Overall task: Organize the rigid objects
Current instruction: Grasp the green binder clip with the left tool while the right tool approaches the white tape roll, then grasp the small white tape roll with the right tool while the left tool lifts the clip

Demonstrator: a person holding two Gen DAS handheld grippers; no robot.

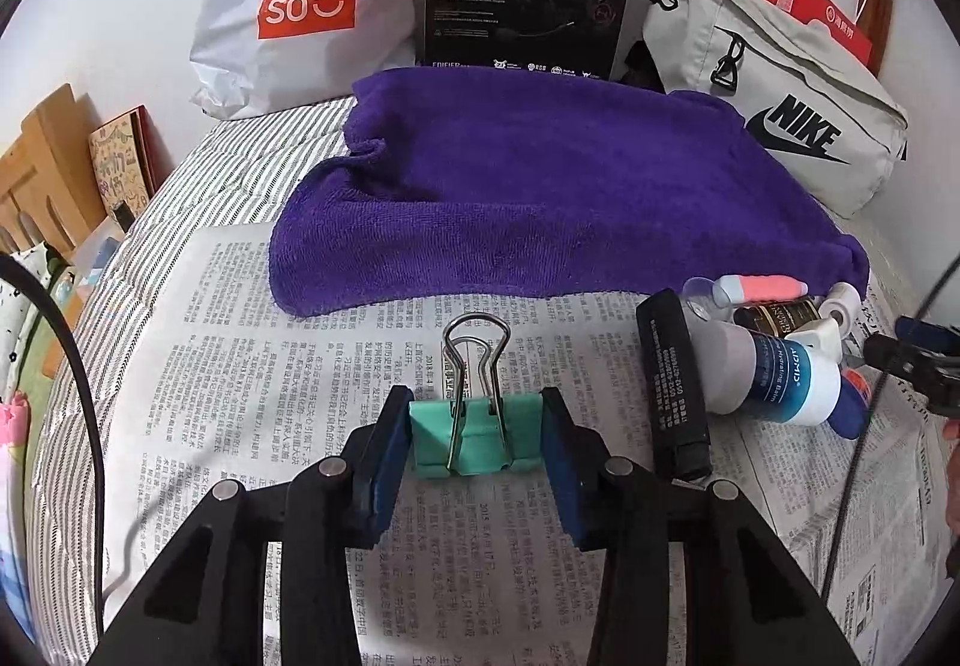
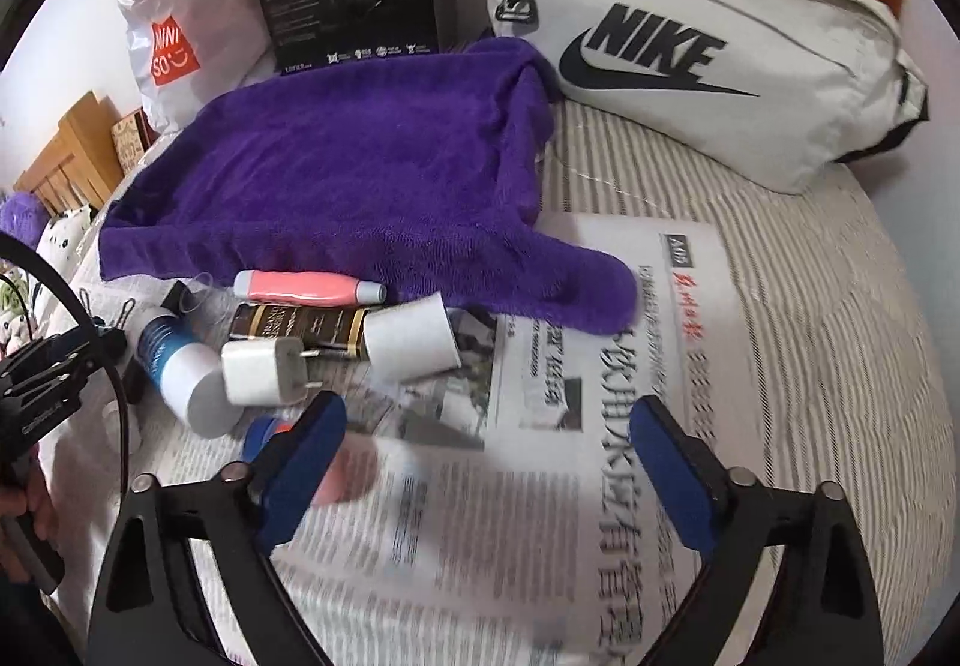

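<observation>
One green clip (image 1: 474,435) is caught between the pads of the left gripper (image 1: 477,447), low at 6 o'clock in its view, squeezed from both sides over the newspaper (image 1: 240,366). The right gripper (image 2: 486,462) stands wide with nothing between its pads, above bare paper. Further off, at 10 o'clock from it, the rest sits in a messy heap: a white plug (image 2: 261,372), a blue and white tube (image 2: 180,372), a dark gold box (image 2: 300,327), a pink stick (image 2: 300,289). Beyond lies the purple towel (image 2: 360,162). I think the sorting has only just begun.
</observation>
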